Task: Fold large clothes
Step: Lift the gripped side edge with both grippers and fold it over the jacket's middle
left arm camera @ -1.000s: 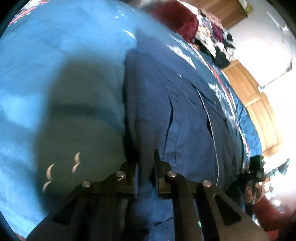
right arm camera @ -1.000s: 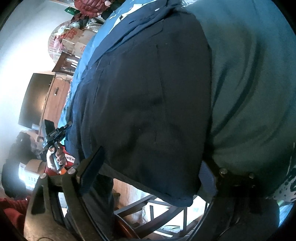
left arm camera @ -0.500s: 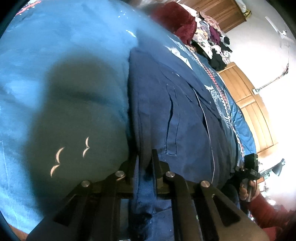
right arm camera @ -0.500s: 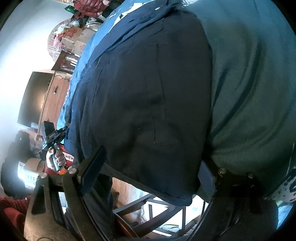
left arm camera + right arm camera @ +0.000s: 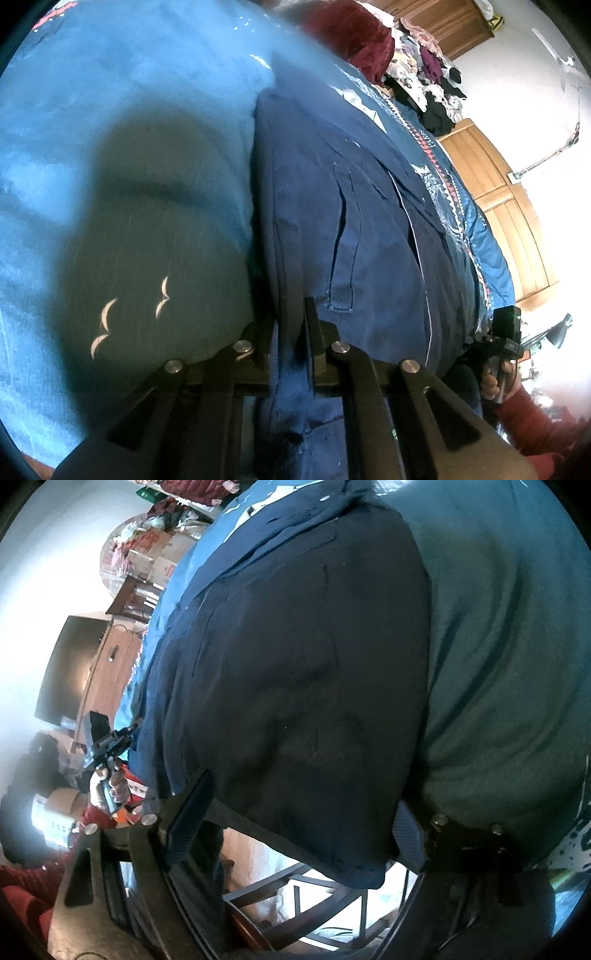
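A large dark navy garment (image 5: 351, 221) with a pocket seam lies spread on a blue bedsheet (image 5: 110, 110). My left gripper (image 5: 290, 332) is shut on a folded edge of it, with fabric bunched between the fingers. In the right wrist view the same garment (image 5: 314, 683) hangs over the bed edge, and its corner sits between the wide-apart fingers of my open right gripper (image 5: 295, 823). Each view also shows the other gripper held in a hand: the right one (image 5: 506, 332) and the left one (image 5: 107, 738).
A maroon cushion (image 5: 347, 33) and a heap of clothes (image 5: 432, 88) lie at the far end of the bed, with wooden doors (image 5: 509, 229) beyond. Below the bed edge stands a dark chair frame (image 5: 314, 897). A black screen (image 5: 70, 672) and boxes (image 5: 155, 554) are at the left.
The left gripper has shifted slightly along the garment's edge, still clamped on the fold. The right gripper view has barely moved.
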{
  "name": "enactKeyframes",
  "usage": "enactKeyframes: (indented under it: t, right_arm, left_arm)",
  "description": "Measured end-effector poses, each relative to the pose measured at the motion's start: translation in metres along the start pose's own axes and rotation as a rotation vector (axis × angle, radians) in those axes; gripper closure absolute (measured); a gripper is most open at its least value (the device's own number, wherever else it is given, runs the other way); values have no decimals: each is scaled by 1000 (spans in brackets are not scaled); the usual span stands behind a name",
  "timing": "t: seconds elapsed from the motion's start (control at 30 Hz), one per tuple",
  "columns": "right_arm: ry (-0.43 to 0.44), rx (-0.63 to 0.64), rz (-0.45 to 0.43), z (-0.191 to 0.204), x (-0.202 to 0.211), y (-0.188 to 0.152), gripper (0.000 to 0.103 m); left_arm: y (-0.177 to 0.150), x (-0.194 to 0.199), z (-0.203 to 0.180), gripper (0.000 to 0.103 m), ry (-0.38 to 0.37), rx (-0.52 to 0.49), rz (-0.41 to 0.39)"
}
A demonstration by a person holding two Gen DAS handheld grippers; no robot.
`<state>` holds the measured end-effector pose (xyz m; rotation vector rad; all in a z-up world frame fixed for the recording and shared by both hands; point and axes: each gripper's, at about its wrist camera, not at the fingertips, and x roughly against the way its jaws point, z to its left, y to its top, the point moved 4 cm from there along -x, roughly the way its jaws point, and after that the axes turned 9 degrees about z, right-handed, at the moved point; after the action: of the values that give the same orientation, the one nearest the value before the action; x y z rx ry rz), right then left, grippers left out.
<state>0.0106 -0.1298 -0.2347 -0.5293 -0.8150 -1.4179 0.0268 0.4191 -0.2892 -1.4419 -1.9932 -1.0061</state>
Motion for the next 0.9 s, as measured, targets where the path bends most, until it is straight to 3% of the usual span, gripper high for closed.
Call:
enactKeyframes:
  t: [0.03, 0.07, 0.1, 0.13, 0.17, 0.23, 0.33, 0.5, 0.53, 0.6, 0.63, 0.67, 0.73, 0.8, 0.9]
  right_arm:
    - [-9, -2, 0, -1, -1, 1, 24]
    - [-25, -4, -3, -1, 0, 1, 47]
    - [-45, -7, -4, -1, 1, 1, 63]
    - [-48, -14, -11, -1, 4, 1, 87]
    - [13, -38, -40, 0, 15, 2, 96]
    - [128, -62, -98, 7, 39, 5, 99]
    - [281, -56, -177, 30, 81, 19, 103]
    - [398, 7, -279, 68, 127, 69, 103]
    - [387, 28, -284, 75, 132, 83, 103]
    - [264, 82, -244, 83, 128, 105, 101]
    - [211, 91, -197, 79, 122, 111, 93]
    - [110, 82, -144, 68, 111, 113, 70]
    - [-13, 54, -96, 43, 98, 104, 37]
    - [-48, 0, -56, 14, 81, 90, 37]
    - [-11, -128, -38, -28, 55, 68, 40]
  left_arm:
    - [1, 0, 0, 93, 4, -3, 1]
    - [2, -1, -1, 93, 12, -7, 2]
    - [2, -2, -2, 96, 21, -11, 1]
    - [3, -1, -5, 99, 33, -7, -2]
    - [3, 0, -9, 103, 32, 0, -4]
    - [7, 14, -30, 103, -14, -9, -35]
    - [28, 43, -58, 103, -144, -10, -98]
    - [89, 72, -94, 102, -314, 0, -176]
    - [101, 71, -97, 102, -322, -3, -177]
    - [121, 63, -106, 102, -281, -38, -166]
    - [128, 54, -108, 102, -277, -33, -149]
    - [131, 46, -109, 102, -274, -28, -128]
    - [129, 37, -108, 102, -253, -39, -110]
    - [121, 31, -100, 102, -269, -15, -104]
    - [100, 24, -78, 101, -283, 48, -103]
